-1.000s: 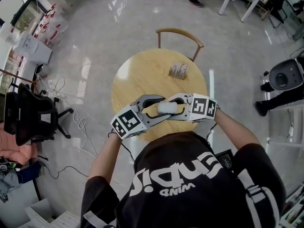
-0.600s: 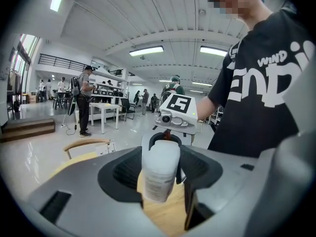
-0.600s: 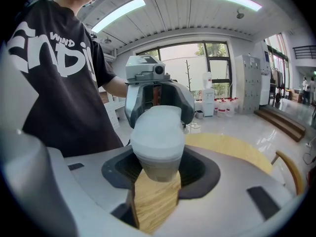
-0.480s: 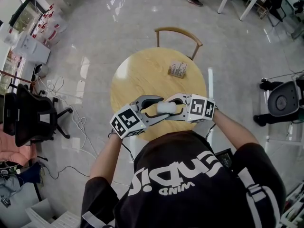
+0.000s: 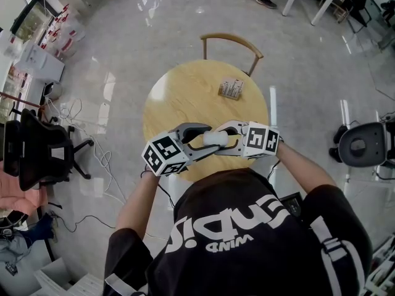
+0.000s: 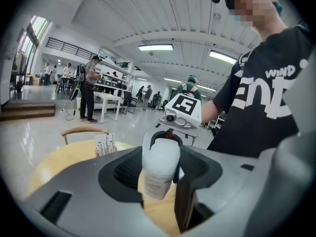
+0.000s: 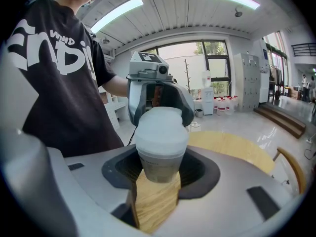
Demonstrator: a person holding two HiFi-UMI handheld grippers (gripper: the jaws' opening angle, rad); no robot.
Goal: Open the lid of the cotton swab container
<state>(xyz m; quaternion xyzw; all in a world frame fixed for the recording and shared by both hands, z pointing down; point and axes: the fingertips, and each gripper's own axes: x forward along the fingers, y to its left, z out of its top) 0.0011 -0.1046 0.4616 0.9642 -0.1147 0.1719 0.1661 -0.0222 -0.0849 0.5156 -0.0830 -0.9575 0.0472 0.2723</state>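
The cotton swab container (image 5: 215,139) is a small clear tub with a white lid, held just above the near edge of the round wooden table (image 5: 185,94). My left gripper (image 5: 208,140) comes in from the left and is shut on it. My right gripper (image 5: 222,139) comes in from the right, also shut on it. In the left gripper view the container (image 6: 160,163) stands upright between the jaws of my left gripper (image 6: 158,181), with the other gripper's cube behind. In the right gripper view the white lid (image 7: 161,128) rises above the jaws of my right gripper (image 7: 159,174).
A small box of cards (image 5: 231,90) stands on the far side of the table. A wooden chair (image 5: 232,42) sits beyond it. A black office chair (image 5: 43,153) and loose cables lie on the floor to the left. People stand far off in the room.
The left gripper's marker cube has rolled slightly. The container and the right gripper stay where they were.
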